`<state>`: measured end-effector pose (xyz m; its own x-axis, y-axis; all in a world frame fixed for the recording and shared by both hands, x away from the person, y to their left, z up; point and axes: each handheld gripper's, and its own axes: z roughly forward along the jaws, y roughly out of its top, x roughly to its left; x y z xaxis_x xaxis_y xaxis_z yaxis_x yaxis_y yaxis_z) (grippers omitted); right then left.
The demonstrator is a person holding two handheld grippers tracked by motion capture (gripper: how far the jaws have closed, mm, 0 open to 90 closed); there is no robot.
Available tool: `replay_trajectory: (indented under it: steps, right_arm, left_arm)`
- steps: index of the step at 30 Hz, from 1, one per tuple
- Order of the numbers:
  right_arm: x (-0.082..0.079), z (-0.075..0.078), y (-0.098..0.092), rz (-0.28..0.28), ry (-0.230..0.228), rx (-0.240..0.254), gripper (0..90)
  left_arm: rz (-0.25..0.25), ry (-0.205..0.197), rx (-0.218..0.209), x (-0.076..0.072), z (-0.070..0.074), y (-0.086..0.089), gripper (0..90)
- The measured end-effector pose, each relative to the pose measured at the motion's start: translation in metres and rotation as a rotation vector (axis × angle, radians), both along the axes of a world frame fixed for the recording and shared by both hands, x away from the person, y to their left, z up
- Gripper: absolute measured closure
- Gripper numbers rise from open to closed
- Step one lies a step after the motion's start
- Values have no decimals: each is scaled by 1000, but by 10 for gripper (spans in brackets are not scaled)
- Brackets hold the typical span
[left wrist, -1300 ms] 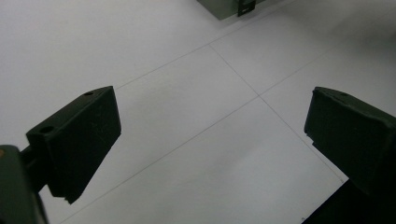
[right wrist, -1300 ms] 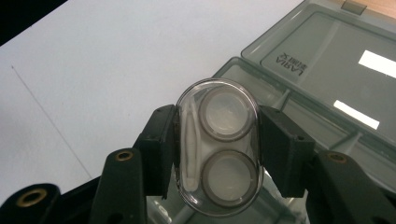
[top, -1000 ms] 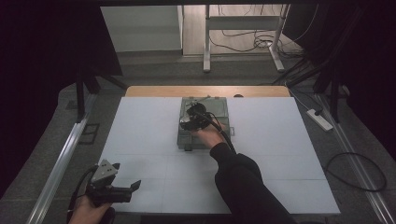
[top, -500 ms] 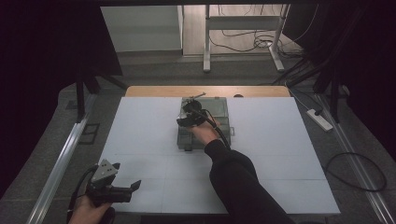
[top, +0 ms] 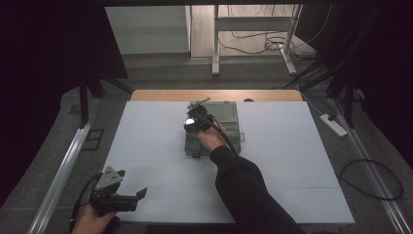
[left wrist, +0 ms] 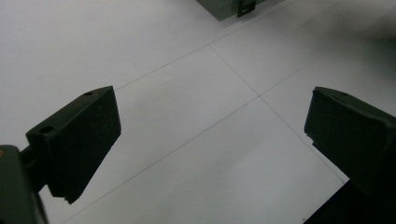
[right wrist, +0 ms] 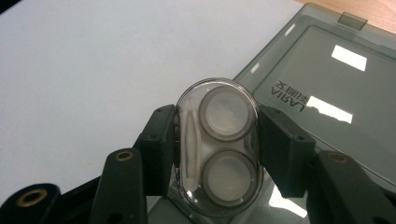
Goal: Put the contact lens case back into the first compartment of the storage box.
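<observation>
My right gripper point(right wrist: 215, 144) is shut on a small clear oval case point(right wrist: 218, 144) with two round wells and a white stick inside. It holds the case above the grey lidded box point(right wrist: 336, 88); in the high view the right gripper point(top: 196, 122) hovers over the box's point(top: 229, 129) left part at the table's far middle. My left gripper point(top: 131, 199) rests at the near left corner of the table, jaws wide open. In the left gripper view its two black pads point(left wrist: 79, 135) frame bare white table point(left wrist: 196, 121), with a corner of the box point(left wrist: 229, 7) at the top.
The white table point(top: 146, 141) spans the view, with a wooden strip point(top: 160, 95) along its far edge. A power strip point(top: 333, 124) and cables point(top: 375, 180) lie on the floor to the right. A desk frame point(top: 253, 29) stands beyond the table.
My right gripper has moved left and farther away across the box, holding the case. The left gripper has stayed where it was.
</observation>
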<state>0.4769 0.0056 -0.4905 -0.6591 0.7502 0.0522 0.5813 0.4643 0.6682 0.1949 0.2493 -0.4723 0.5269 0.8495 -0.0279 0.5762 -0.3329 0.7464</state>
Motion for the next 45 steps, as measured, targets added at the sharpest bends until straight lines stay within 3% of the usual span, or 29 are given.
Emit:
replay_trajectory:
  steps: [8,14,25,33,41,45]
  right_arm:
    - [-1,0,0,-4,3,-13,471]
    - [-2,6,-3,-9,1,11,390]
    - [-9,12,-11,58,48,14,252]
    - [-17,10,-15,106,64,-31,149]
    - [-24,13,-21,143,90,24,115]
    - [-29,14,-24,163,89,20,100]
  left_arm:
    - [0,0,0,0,0,0,35]
    - [0,-1,1,0,0,0,35]
    - [2,1,0,0,0,0,35]
    - [6,1,-1,0,0,0,35]
    - [7,2,-1,0,0,0,35]
    - [8,3,-1,0,0,0,36]
